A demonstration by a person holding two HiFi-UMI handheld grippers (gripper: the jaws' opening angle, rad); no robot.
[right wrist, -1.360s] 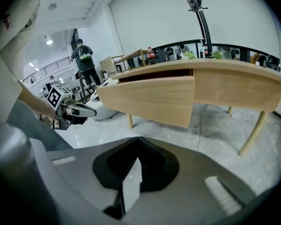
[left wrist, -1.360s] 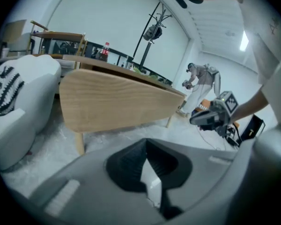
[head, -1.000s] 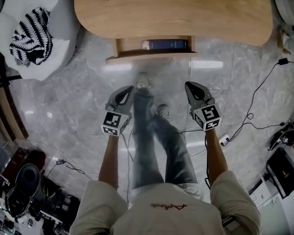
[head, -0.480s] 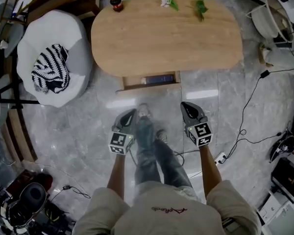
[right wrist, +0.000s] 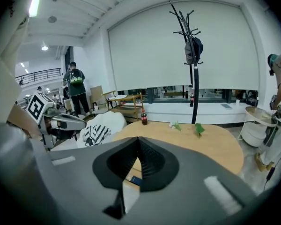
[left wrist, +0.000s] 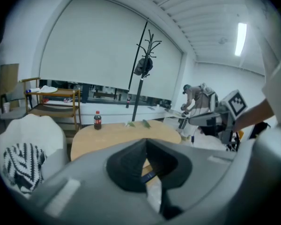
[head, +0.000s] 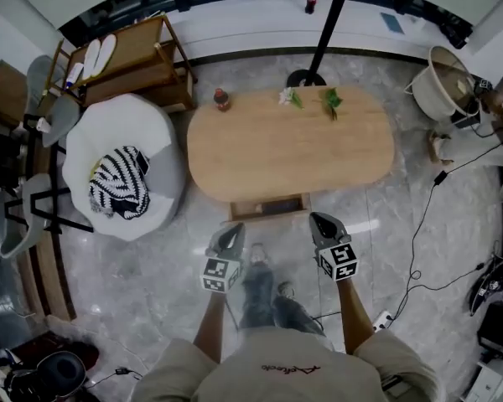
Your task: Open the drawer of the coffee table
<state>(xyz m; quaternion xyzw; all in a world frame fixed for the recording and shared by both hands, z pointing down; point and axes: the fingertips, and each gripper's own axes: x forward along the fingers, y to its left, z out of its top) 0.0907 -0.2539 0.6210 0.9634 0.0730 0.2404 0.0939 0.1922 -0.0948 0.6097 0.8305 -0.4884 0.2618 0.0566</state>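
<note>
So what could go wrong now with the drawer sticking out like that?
1. The open drawer juts into the floor space just ahead of the person's feet, so a step forward could bump it.
2. A black cable trails across the floor on the right and could trip someone.
3. The cola bottle stands near the coffee table's edge; a knock might topple it.
</note>
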